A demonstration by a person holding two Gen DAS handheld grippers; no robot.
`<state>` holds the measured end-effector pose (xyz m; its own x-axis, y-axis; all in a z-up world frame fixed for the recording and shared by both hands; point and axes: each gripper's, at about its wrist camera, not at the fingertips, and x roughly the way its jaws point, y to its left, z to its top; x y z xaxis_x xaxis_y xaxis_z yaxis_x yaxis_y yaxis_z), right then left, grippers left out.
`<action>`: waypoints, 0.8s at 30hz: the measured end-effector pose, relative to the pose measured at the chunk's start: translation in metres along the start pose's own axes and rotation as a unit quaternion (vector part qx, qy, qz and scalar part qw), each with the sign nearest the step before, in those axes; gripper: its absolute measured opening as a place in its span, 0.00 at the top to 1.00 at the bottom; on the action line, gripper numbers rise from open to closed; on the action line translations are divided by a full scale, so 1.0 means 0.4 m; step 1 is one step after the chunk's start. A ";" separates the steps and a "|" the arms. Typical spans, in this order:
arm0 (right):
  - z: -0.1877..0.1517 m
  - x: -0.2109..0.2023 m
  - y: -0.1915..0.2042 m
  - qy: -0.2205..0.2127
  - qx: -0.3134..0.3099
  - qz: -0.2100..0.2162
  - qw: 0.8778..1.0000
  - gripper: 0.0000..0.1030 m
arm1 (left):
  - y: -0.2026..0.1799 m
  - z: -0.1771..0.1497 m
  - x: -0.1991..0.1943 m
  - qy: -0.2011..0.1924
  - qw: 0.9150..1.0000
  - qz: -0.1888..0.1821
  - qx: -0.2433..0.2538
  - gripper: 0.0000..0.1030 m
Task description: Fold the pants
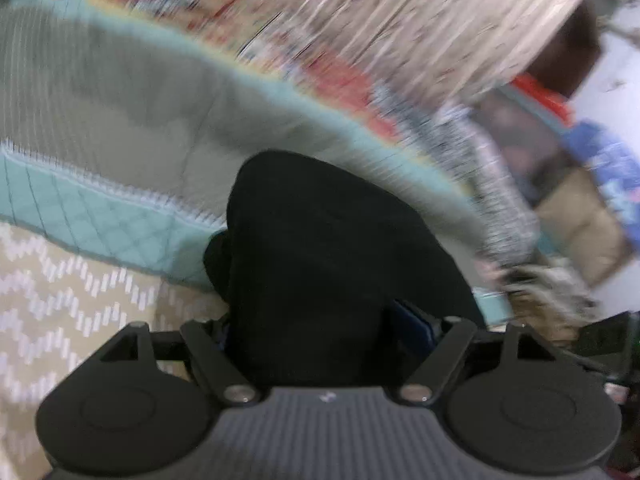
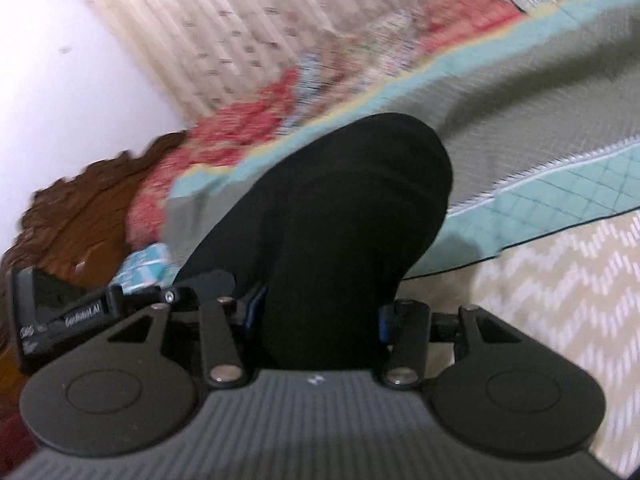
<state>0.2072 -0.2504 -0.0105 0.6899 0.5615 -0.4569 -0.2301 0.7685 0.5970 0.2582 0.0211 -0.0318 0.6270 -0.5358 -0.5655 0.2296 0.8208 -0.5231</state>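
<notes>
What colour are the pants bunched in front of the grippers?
Black, the pants are plain, no pattern visible; clearest in the right wrist view.

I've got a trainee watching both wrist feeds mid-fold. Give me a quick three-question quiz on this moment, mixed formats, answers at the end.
1. True or false: black fabric of the pants fills the gap between the fingers of the left gripper.
2. Multiple choice: in the right wrist view, what lies between the fingers of the right gripper? A) a white towel B) the black pants C) nothing
3. Fill in: in the left wrist view, just left of the pants lies the teal ______ band of the blanket.

Key
1. True
2. B
3. quilted
</notes>
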 end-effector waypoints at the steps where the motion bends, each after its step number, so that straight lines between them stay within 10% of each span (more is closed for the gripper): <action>1: 0.001 0.028 -0.026 0.007 0.004 -0.023 1.000 0.48 | 0.009 -0.011 0.046 0.014 1.000 0.027 -0.007 0.27; 5: -0.044 0.081 -0.110 0.015 0.054 -0.068 0.996 0.21 | 0.023 -0.063 0.099 0.005 0.998 0.063 -0.014 0.04; 14: -0.072 -0.054 -0.011 -0.046 0.023 -0.112 0.992 0.17 | -0.063 -0.069 -0.096 -0.038 0.988 0.148 0.039 0.04; 24: -0.329 -0.246 0.166 -0.013 -0.067 -0.177 0.982 0.03 | -0.162 -0.264 -0.364 -0.016 0.971 0.225 0.083 0.00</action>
<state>0.0339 -0.2144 -0.0128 0.7595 0.2455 -0.6023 -0.0601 0.9486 0.3109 0.0736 0.0251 0.0171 0.7141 -0.1118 -0.6911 0.0420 0.9922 -0.1172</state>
